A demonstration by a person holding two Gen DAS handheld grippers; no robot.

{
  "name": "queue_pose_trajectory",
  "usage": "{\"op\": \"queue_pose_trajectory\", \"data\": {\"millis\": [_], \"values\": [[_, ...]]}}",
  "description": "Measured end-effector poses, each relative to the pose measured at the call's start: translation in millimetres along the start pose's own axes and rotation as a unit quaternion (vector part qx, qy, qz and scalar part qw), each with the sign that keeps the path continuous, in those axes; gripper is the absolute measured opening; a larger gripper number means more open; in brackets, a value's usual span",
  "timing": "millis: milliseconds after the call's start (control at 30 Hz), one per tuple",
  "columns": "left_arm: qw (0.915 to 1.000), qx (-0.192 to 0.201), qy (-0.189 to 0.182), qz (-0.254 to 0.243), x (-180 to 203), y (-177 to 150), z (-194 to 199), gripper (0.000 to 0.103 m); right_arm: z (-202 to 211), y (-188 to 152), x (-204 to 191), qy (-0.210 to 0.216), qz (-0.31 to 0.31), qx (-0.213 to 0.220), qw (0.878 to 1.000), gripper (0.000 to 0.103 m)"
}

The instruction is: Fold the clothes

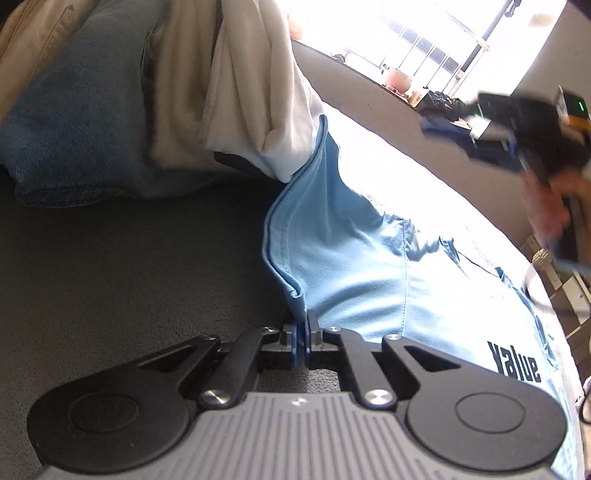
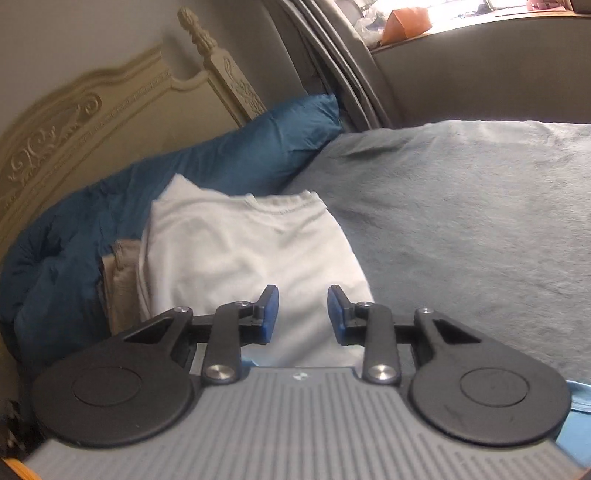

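Note:
A light blue T-shirt [image 1: 340,258] with dark lettering lies spread on the grey blanket [image 1: 110,277]. My left gripper [image 1: 302,332] is shut on its hemmed edge, which rises from between the fingers. In the left wrist view my right gripper [image 1: 517,125] hovers blurred at the far right, held by a hand [image 1: 550,210]. In the right wrist view my right gripper [image 2: 302,314] is open with nothing between its blue pads, above a folded white T-shirt [image 2: 240,254]. A strip of light blue fabric [image 2: 576,417] shows at the lower right.
A stack of folded clothes sits at the head of the bed: a white garment [image 1: 258,92], jeans [image 1: 74,129] and a beige piece [image 2: 120,284]. A dark blue pillow [image 2: 221,162] leans on the carved cream headboard [image 2: 74,118]. Bright window [image 1: 424,33] behind.

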State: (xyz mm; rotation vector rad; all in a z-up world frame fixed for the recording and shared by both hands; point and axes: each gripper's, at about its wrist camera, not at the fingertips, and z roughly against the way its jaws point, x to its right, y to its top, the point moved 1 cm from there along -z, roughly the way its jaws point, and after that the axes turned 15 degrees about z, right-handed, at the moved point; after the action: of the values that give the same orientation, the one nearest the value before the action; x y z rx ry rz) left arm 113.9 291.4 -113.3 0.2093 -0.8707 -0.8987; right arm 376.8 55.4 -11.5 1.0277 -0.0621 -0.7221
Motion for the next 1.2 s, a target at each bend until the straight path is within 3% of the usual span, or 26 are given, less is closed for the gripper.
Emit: {"op": "queue_pose_trajectory", "data": {"millis": [133, 233, 333, 400, 500, 600, 867, 1033, 1200], "values": [[1.0000, 0.004, 0.000, 0.004, -2, -1, 2, 0.006, -13, -39, -9, -0.017, 0.065, -0.117, 0.991, 0.016], [0.9999, 0.011, 0.006, 0.001, -1, -3, 3, 0.006, -44, -69, -13, -0.029, 0.073, -0.178, 0.981, 0.012], [0.9998, 0.017, 0.010, 0.006, 1, -3, 2, 0.006, -67, -79, -4, -0.050, 0.043, -0.157, 0.985, 0.000], [0.9997, 0.020, 0.010, 0.013, 1, -2, 3, 0.006, -70, -77, 5, -0.070, 0.006, -0.117, 0.991, 0.001], [0.9990, 0.023, 0.008, 0.036, -6, 1, 7, 0.008, -61, -71, 25, -0.121, -0.067, -0.068, 0.988, 0.005], [0.9979, 0.033, 0.007, 0.054, -16, 6, 12, 0.009, -34, -67, 35, -0.110, -0.102, -0.040, 0.988, 0.007], [0.9891, 0.055, 0.055, 0.125, -37, 33, 21, 0.007, 49, -62, 30, -0.104, -0.060, -0.058, 0.991, 0.007], [0.9905, 0.087, 0.061, 0.087, -18, 32, 39, 0.008, 107, -62, 40, -0.143, -0.062, -0.091, 0.984, 0.007], [0.9946, 0.086, 0.035, 0.047, 18, 25, 50, 0.021, 202, -75, 53, -0.207, -0.055, -0.117, 0.970, 0.007]]}}
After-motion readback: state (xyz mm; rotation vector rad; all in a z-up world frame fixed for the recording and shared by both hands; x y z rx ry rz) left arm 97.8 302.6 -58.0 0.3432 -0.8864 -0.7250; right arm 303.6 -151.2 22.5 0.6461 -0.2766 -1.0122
